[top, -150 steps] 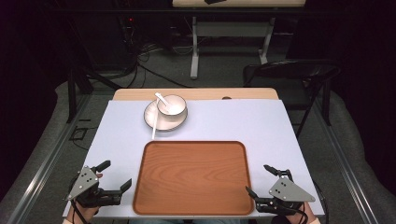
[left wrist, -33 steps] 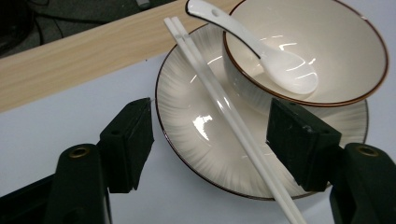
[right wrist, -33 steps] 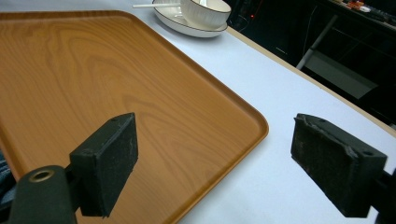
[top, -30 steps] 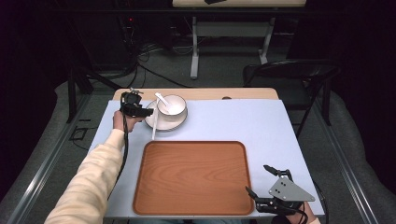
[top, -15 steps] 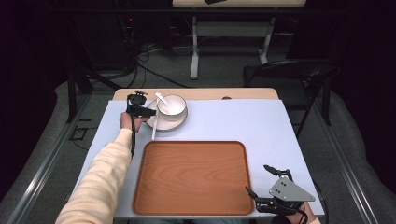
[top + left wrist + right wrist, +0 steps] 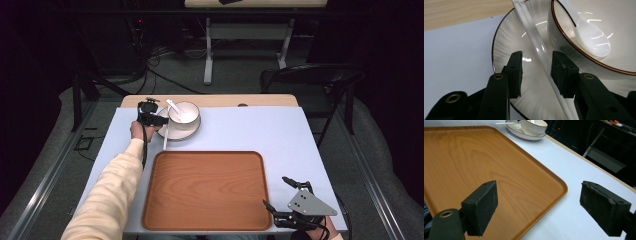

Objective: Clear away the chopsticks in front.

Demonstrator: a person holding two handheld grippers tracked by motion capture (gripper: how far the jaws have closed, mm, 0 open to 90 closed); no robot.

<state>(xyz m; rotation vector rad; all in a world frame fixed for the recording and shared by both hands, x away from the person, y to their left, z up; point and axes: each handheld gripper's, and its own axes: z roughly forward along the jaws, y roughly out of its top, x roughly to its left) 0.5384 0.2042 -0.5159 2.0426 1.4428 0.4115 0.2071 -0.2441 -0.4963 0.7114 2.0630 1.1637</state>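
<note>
White chopsticks (image 6: 537, 47) lie between left tongs (image 6: 536, 68).

- Left gripper (image 6: 161, 120): arm in cream sleeve (image 6: 107, 195) extended forward, jaws parted.
- Right gripper (image 6: 283, 199): held low near the person, jaws spread wide.

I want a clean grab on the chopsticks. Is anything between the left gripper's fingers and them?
Nothing visible. The left gripper is open astride the chopsticks lying on the plate; the bowl stands just beside the outer finger.
</note>
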